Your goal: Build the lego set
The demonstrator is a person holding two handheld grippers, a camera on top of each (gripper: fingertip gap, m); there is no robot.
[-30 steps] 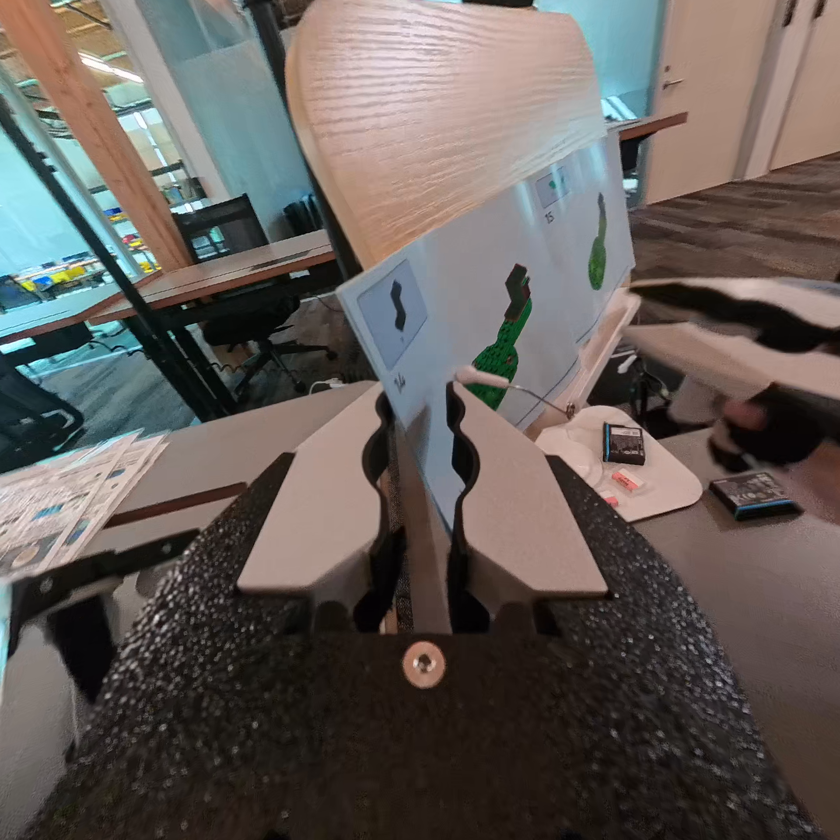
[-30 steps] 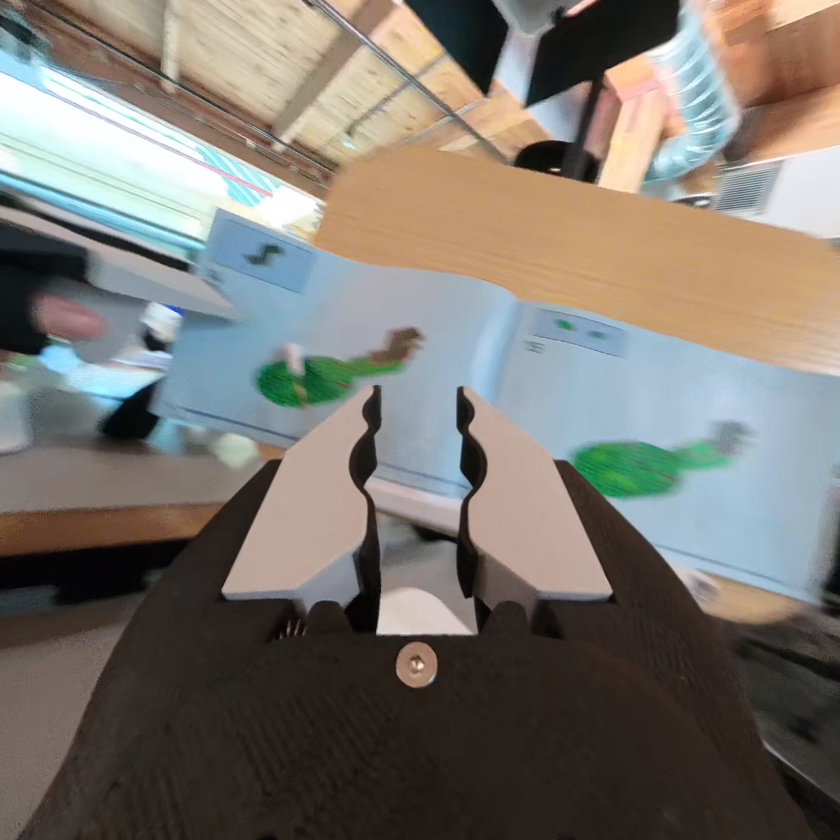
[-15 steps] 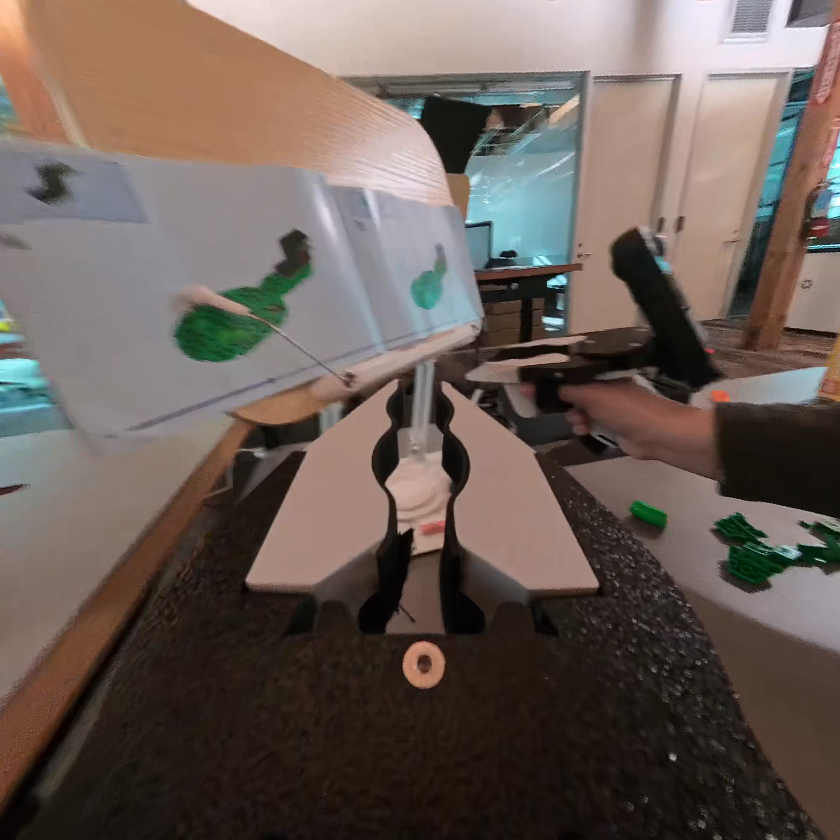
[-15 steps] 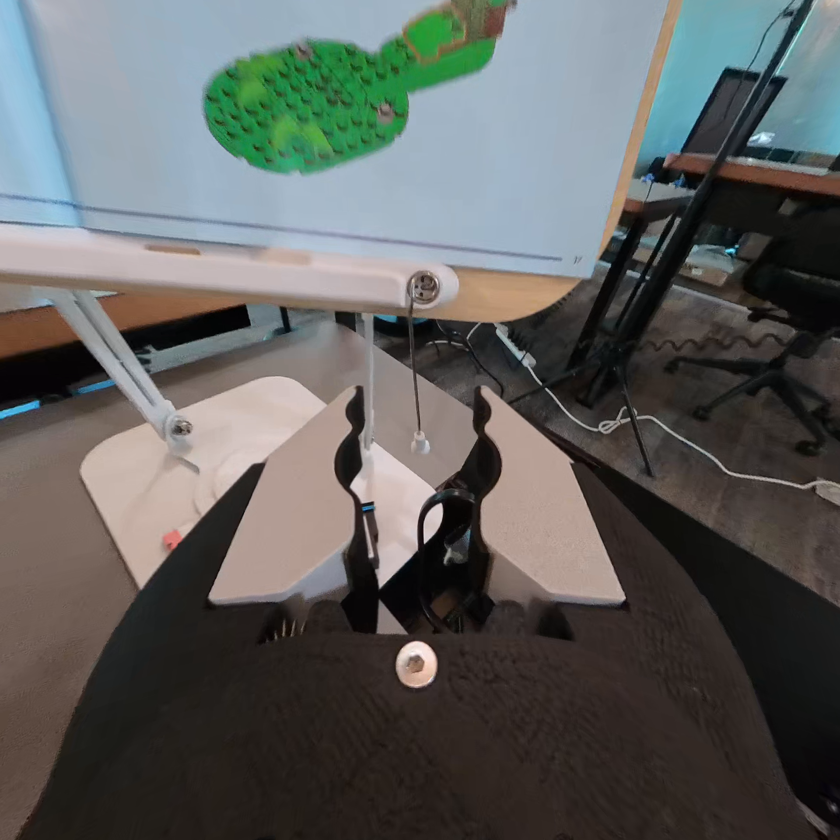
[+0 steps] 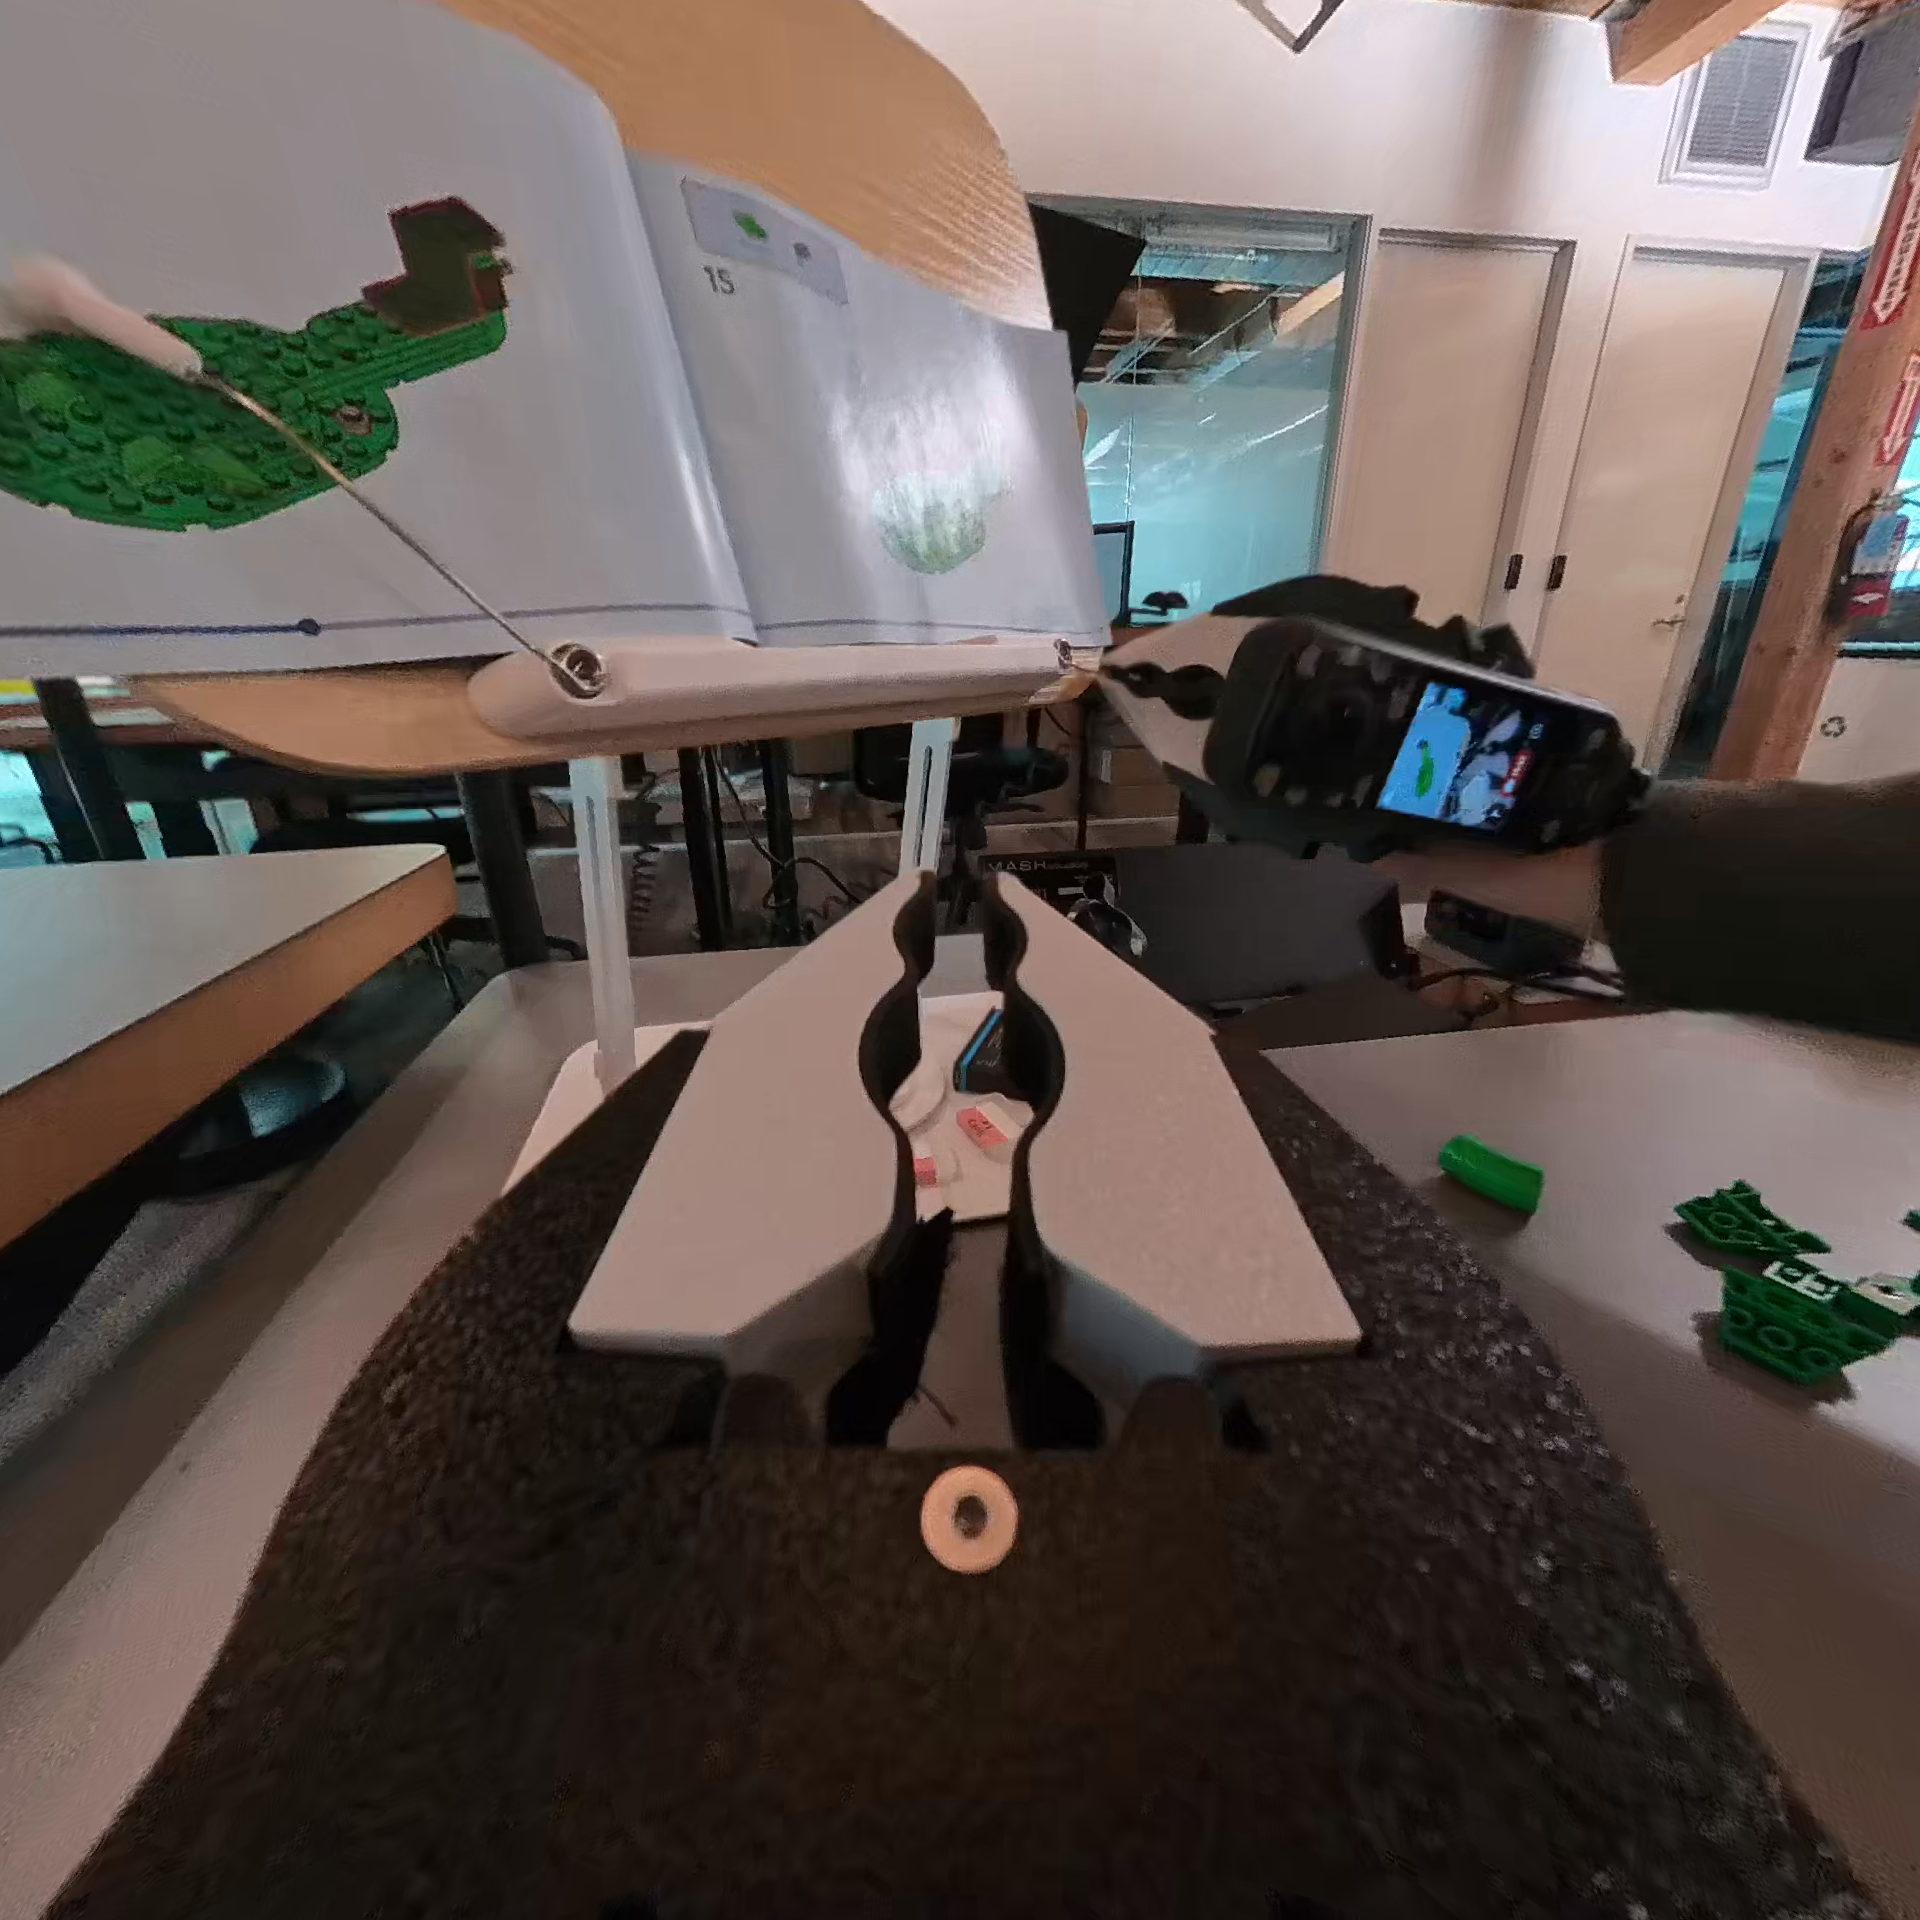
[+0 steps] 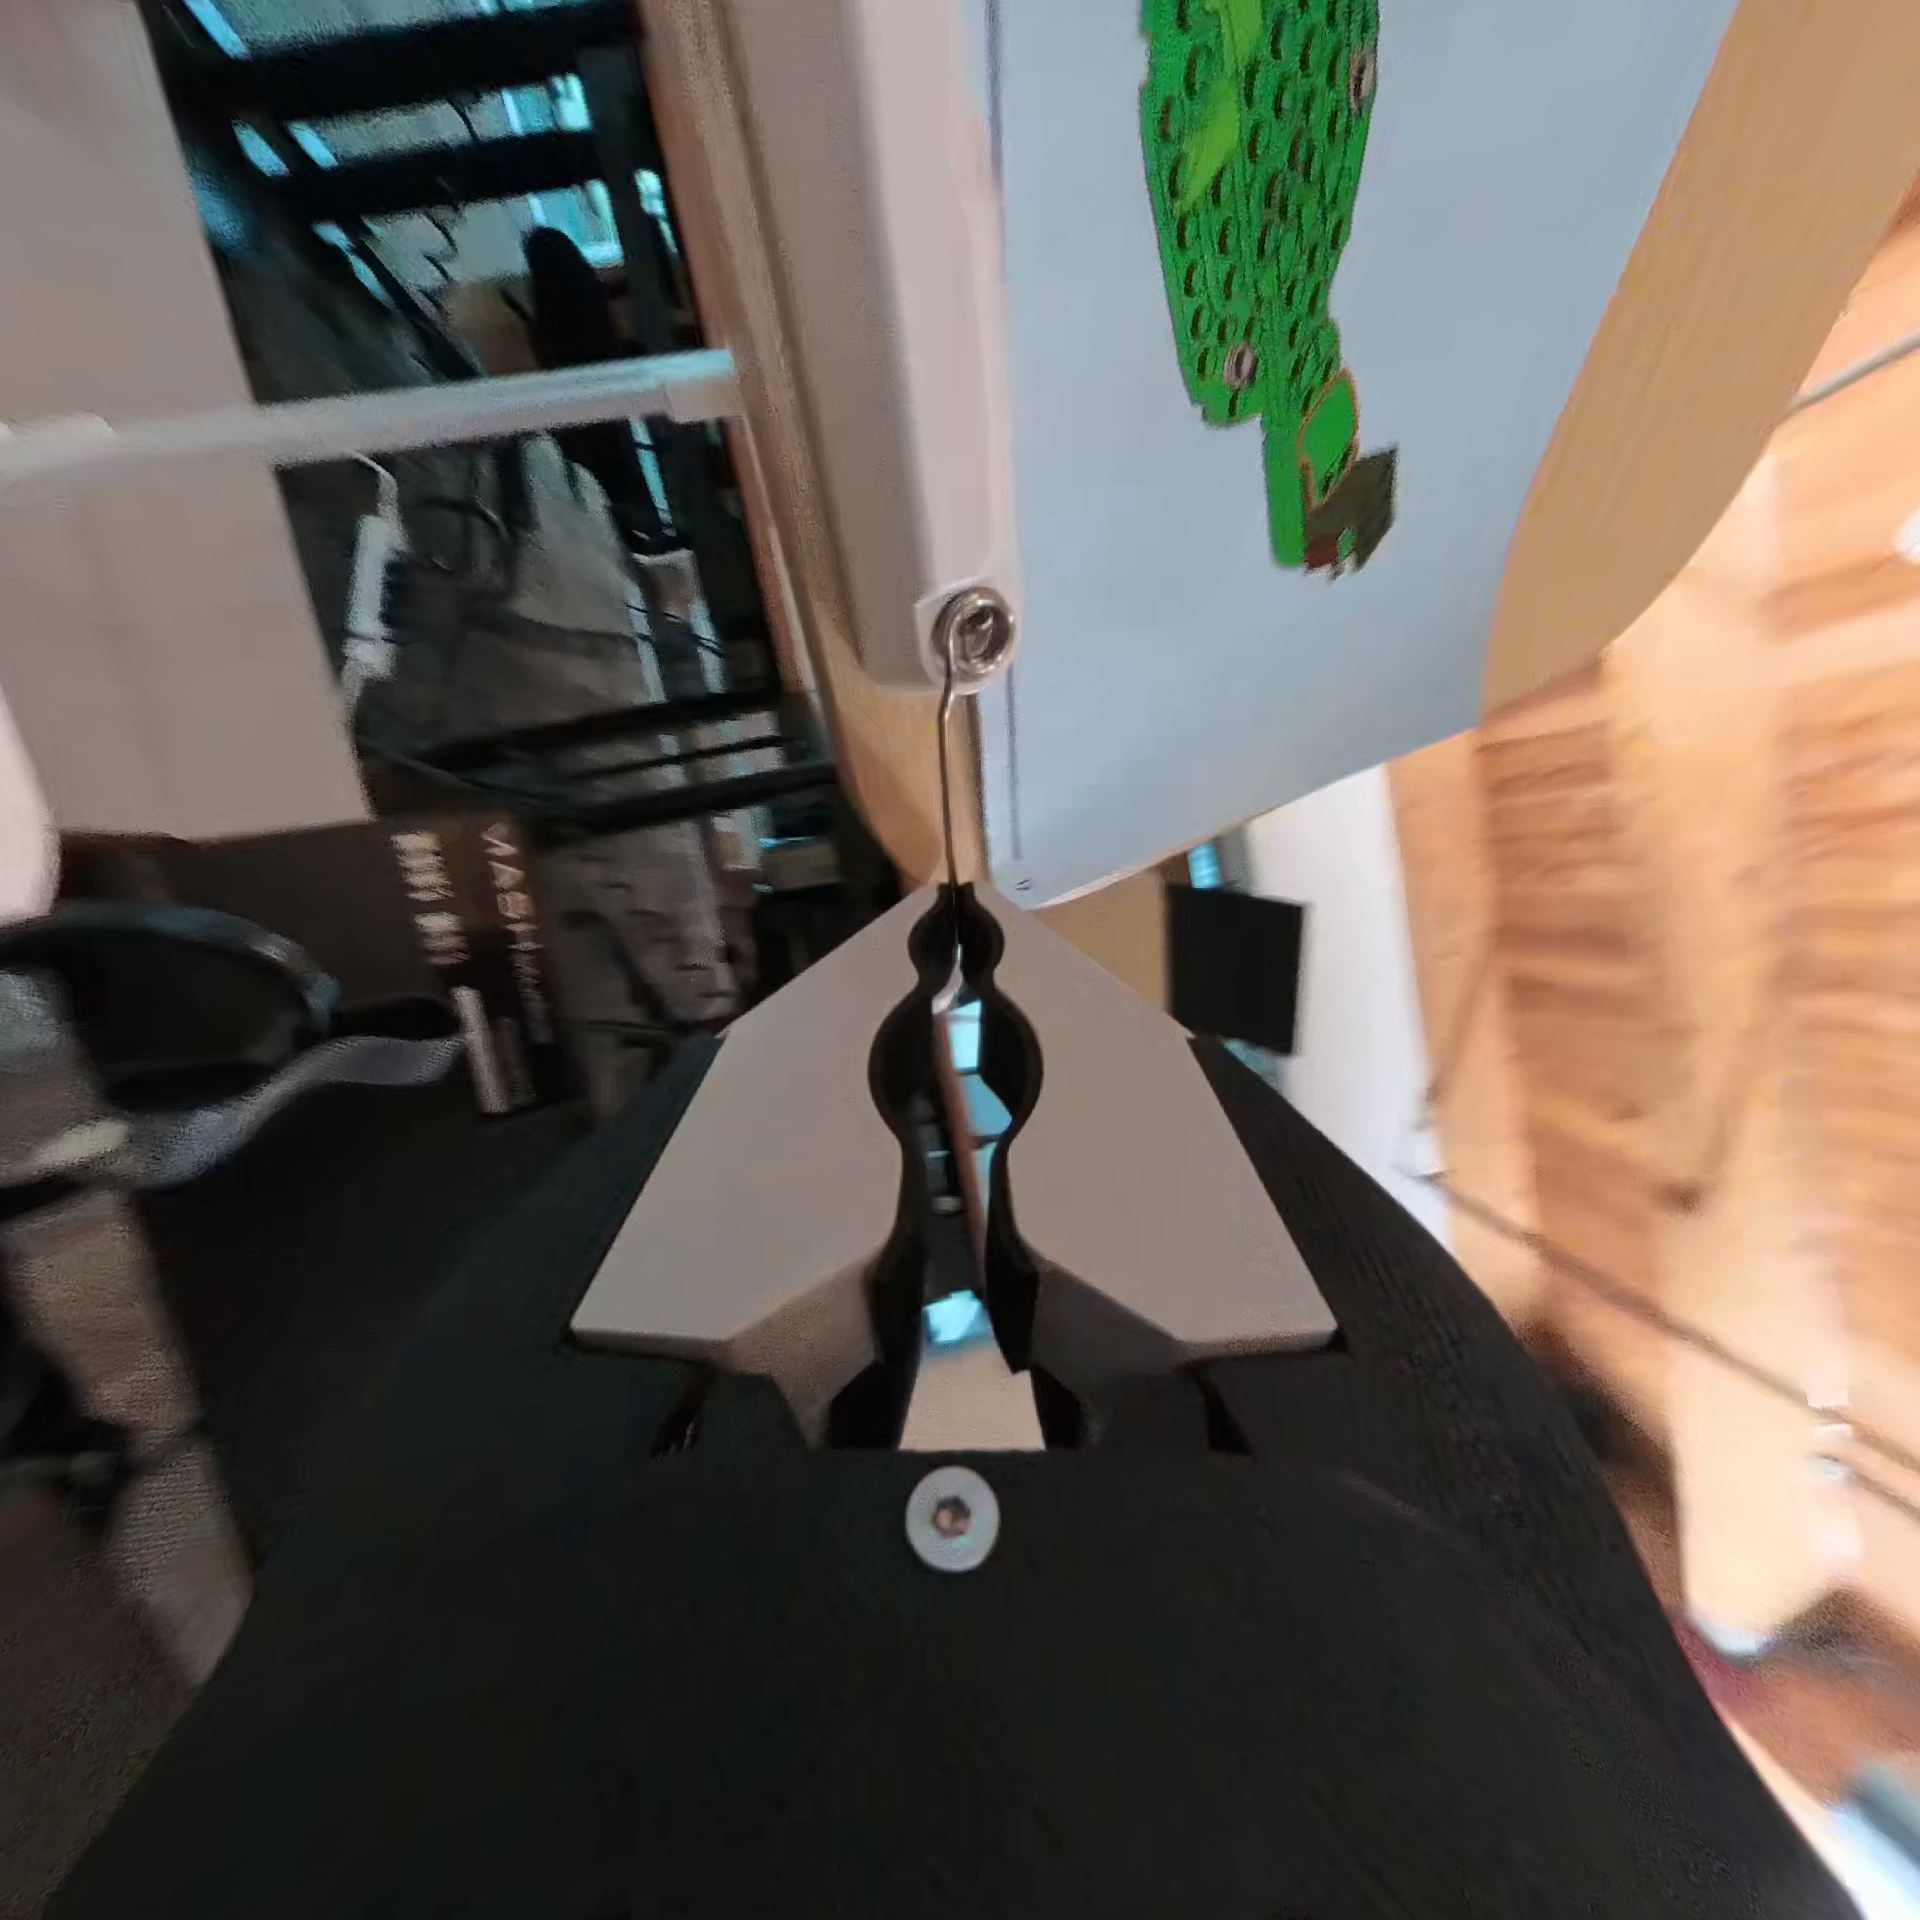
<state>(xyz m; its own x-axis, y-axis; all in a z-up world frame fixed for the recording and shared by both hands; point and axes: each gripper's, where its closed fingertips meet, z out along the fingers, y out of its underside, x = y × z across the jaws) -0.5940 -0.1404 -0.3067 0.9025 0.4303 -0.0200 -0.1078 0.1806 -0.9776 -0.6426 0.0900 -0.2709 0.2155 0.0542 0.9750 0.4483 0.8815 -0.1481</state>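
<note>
Right hand-held gripper (image 6: 956,902) pinched on wire page clip (image 6: 951,769) of book stand (image 5: 769,681). Left hand-held gripper (image 5: 958,891) narrow, empty; green lego pieces (image 5: 1808,1311) on desk (image 5: 1621,1091) to right.

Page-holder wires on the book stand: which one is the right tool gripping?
The right-end wire, pinched at the right tool; the left-end wire lies free across the page.

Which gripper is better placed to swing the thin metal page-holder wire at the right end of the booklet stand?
Right. The right gripper is shut on the thin metal wire; the left gripper hangs empty, lower, before the white stand.
</note>
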